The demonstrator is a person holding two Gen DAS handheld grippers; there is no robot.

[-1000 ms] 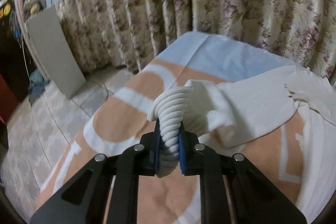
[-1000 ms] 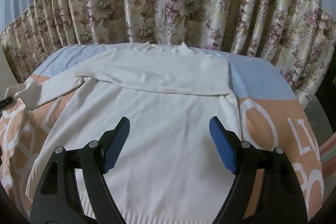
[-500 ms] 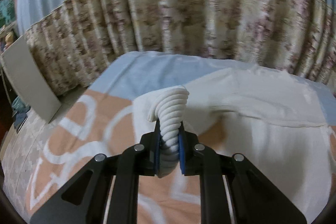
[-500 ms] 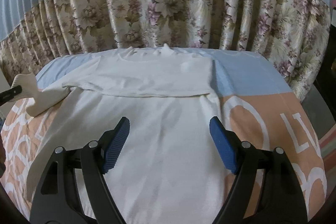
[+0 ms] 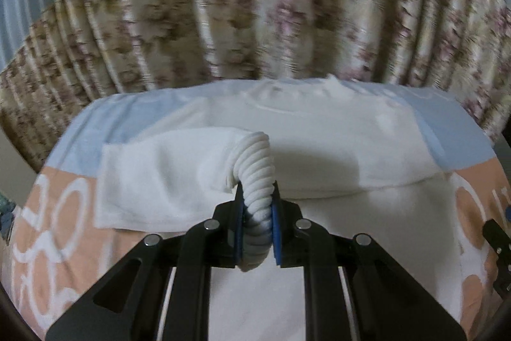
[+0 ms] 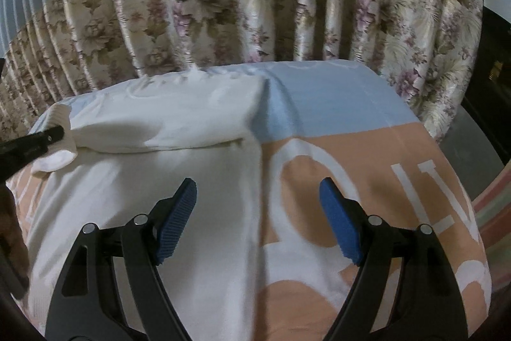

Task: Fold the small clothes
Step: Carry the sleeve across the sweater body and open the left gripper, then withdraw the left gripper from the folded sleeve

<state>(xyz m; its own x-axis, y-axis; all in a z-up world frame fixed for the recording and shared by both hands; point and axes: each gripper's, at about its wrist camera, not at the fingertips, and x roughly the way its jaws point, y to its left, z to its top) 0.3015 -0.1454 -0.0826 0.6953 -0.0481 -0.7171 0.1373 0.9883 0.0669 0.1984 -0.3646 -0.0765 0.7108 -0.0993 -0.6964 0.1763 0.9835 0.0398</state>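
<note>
Covering most of the bed (image 6: 335,104), a cream sweater (image 6: 166,181) lay flat, collar toward the floral curtain (image 6: 223,5). Its sleeve (image 5: 166,178) ran crosswise over the chest, long axis left to right. Left hand-held gripper (image 5: 257,226), clenched on the ribbed cuff (image 5: 255,171), was nearer. Right hand-held gripper (image 6: 257,222) hung released over the sweater's side edge. Hem cut off; curtain blurred.

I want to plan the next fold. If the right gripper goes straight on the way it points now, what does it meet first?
Probably the white sweater, near its side edge, where it lies on the peach blanket. The right gripper is open and holds nothing. Depth is unclear, so it may land on the blanket beside that edge.
</note>
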